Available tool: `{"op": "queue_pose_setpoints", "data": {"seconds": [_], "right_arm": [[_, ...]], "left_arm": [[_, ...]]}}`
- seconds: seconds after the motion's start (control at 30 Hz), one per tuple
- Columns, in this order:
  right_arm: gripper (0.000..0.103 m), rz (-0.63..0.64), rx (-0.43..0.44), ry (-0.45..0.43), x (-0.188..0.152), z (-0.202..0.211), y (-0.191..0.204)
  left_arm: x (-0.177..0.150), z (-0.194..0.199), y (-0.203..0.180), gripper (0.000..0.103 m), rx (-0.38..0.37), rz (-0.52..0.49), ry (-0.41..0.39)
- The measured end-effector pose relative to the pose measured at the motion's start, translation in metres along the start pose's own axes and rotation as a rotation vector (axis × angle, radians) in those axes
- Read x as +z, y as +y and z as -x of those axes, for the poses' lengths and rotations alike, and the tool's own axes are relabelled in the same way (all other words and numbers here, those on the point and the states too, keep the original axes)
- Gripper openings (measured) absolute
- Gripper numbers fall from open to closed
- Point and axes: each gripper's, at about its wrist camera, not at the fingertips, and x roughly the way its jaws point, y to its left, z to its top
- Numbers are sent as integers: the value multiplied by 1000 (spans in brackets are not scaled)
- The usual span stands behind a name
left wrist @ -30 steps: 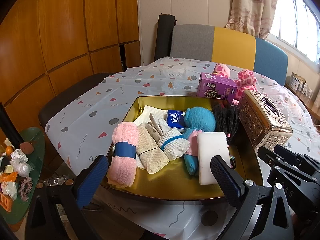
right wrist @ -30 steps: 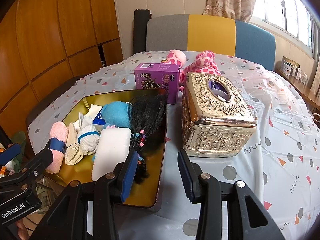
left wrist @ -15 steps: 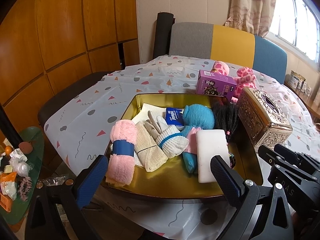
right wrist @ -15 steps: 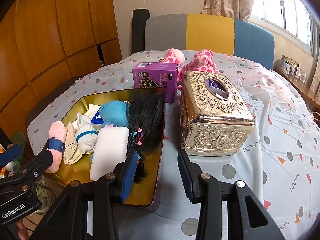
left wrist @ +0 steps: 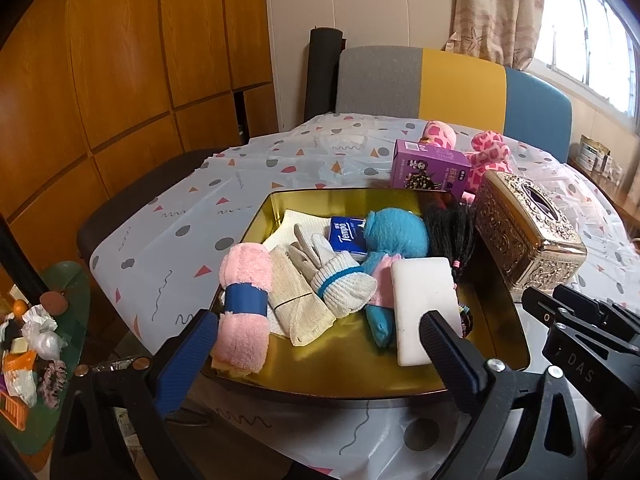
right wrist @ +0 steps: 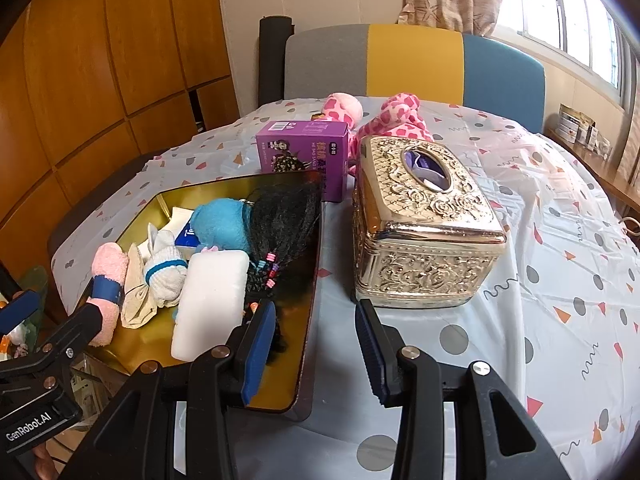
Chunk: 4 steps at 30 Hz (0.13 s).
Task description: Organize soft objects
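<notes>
While both tools hover empty, the left gripper [left wrist: 316,346] spread wide and the right gripper [right wrist: 316,342] narrower, soft objects crowd the gold tray [left wrist: 344,380] just ahead, probably awaiting sorting.

One gold tray [left wrist: 516,344], one purple box [left wrist: 430,170], one ornate tissue box [right wrist: 424,232], one white sponge [left wrist: 424,304].

"Tempo": blue tissue pack [left wrist: 347,236] (in tray) | "GenRobot.AI": left tool [right wrist: 28,430] | "DAS": right tool [left wrist: 580,364]

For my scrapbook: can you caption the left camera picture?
Gold tray holding pink towel, socks, blue toy and sponge.
</notes>
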Motion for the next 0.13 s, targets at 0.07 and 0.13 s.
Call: {"op": "queue_pose_setpoints", "data": {"seconds": [0.07,0.13], "right_arm": [[42,-5,-2,-3,0,1,-2],[42,-13,-6,-12,-1,3,-6]], "left_arm": [[0,0,0,100,-1,-1,1],[1,-1,0,103,-21,-1,11]]}}
